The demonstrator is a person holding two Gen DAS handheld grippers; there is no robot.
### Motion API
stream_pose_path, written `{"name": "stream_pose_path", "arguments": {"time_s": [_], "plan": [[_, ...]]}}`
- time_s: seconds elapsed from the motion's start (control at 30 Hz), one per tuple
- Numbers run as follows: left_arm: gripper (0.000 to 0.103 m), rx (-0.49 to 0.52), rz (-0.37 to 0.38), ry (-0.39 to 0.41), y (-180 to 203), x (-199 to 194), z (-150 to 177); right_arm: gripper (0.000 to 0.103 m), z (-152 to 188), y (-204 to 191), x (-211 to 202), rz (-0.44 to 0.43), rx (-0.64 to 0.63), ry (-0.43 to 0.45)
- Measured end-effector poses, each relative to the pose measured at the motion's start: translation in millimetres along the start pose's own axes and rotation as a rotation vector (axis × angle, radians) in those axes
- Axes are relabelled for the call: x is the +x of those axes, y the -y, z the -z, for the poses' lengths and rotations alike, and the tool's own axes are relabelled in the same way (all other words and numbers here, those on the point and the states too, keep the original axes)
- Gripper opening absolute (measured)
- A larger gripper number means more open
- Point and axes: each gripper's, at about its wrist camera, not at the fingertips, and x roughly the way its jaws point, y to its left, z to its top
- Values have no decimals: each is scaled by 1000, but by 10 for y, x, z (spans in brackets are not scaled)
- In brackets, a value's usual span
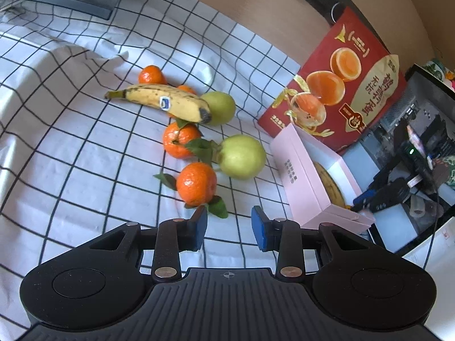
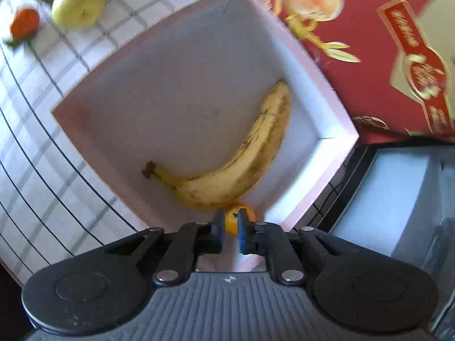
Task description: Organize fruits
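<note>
Fingers [image 2: 241, 228] pinch a tangerine [image 2: 237, 218]; banana [image 1: 165, 101] bears blue sticker [image 1: 164, 103].

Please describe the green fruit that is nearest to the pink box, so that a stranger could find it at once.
Start at the big red gift box standing at the edge of the checked tablecloth; the open pink box lies just in front of it. The nearest fruit to that pink box is the green pear. Unlike the other green pear behind it, no banana touches it.

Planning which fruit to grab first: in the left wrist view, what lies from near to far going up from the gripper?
left gripper → nearest mandarin → leafy mandarin → banana → far mandarin
</note>
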Motion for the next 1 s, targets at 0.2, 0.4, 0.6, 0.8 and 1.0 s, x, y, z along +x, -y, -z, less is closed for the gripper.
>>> {"name": "stream_pose_path", "arguments": {"time_s": [0.2,0.4,0.6,0.8,1.0], "plan": [[38,-30,-8,6,-136,-57,37,33,-16,-90,149,33,-134,-116],[38,-40,-14,10,-238,-118,55,37,-131,-98,156,21,-162,-147],[38,-53,-38,5,-342,-148,70,36,-96,25,133,-80,-148,-132],[38,-68,-36,-1,-422,-169,88,31,-76,249,206,-174,-51,-169],[38,-91,-23,33,-460,-136,17,31,-21,123,-346,-76,-187,-151]]}}
